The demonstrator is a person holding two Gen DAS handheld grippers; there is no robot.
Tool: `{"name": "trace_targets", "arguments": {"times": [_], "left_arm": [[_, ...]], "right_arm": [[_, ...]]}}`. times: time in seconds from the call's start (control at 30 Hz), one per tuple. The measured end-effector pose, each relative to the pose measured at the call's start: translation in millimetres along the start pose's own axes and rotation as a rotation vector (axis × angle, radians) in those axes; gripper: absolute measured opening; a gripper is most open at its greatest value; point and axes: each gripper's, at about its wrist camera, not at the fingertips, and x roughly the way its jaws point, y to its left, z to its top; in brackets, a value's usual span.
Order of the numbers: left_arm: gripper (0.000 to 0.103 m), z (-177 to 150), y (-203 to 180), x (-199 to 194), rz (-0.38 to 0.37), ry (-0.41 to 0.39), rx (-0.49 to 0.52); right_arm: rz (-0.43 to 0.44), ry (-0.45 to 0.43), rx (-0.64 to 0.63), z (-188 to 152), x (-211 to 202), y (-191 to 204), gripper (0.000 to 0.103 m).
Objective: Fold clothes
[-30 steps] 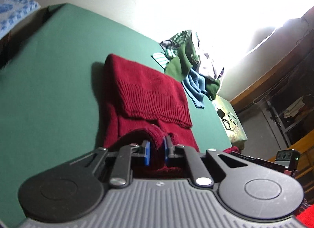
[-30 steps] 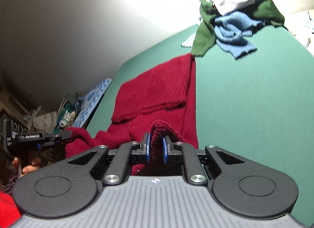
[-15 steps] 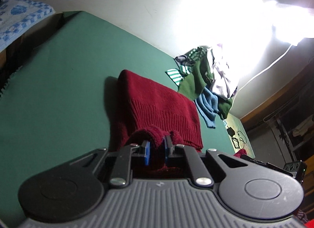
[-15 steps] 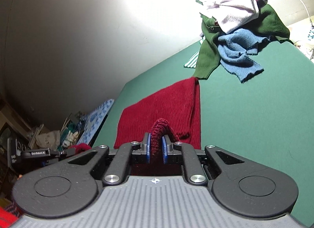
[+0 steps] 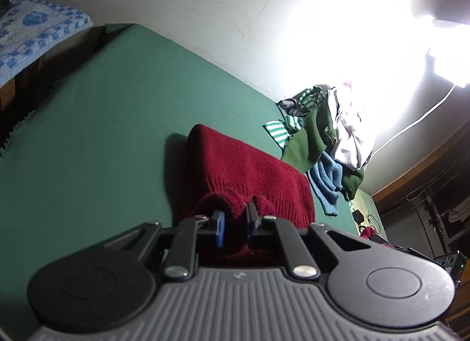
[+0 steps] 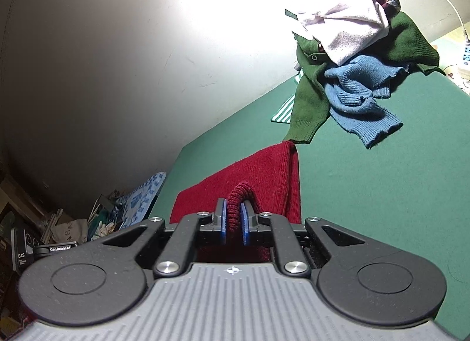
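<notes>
Green bed (image 5: 102,141): dark-red ribbed knit sweater (image 5: 249,165) folded over, edge pinched by left hand-held gripper (image 5: 235,223); right hand-held gripper (image 6: 233,223) closing on it.

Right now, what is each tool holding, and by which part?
Both grip the red sweater: left tool and right tool each pinch a bunched fold of its near edge. The right jaws are closing on it.

The green bed surface (image 5: 102,135) lies bare left of the red sweater (image 5: 249,165); the clothes pile (image 6: 352,62) blocks the far right corner.
</notes>
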Motion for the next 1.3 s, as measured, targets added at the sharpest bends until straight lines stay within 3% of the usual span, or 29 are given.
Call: {"name": "trace_targets", "arguments": {"times": [0.77,1.3], "left_arm": [[0.007,33,12,35,0.002,-0.01,-0.076],[0.007,74,7,61,-0.014,-0.04,-0.063]], "right_arm": [[-0.07,-0.063,0.06,22,48,-12,0.009],[-0.103,-0.082,0.025,47,88,-18,0.009]]}}
